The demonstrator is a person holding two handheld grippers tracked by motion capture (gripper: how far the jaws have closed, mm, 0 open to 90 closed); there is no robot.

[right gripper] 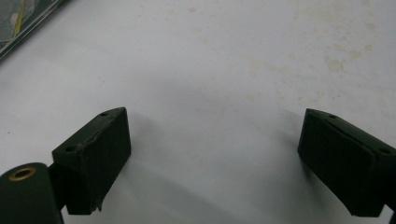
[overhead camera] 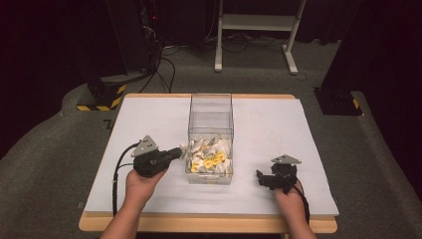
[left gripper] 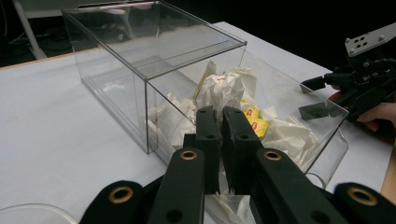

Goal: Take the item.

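Sachets already fill the clear rectangular plastic box, where the left tool, pressed together, pinches what looks like another white paper sachet; the right tool rests spread.

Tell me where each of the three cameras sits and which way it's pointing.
High view: above the person's side, looking forward and down on the table; both forearms show.
Left gripper view: rides the left gripper, jaws shut, facing the clear box of tea bags.
Right gripper view: rides the right gripper, jaws open over the bare table.
Shared: high and left gripper views both show the box.
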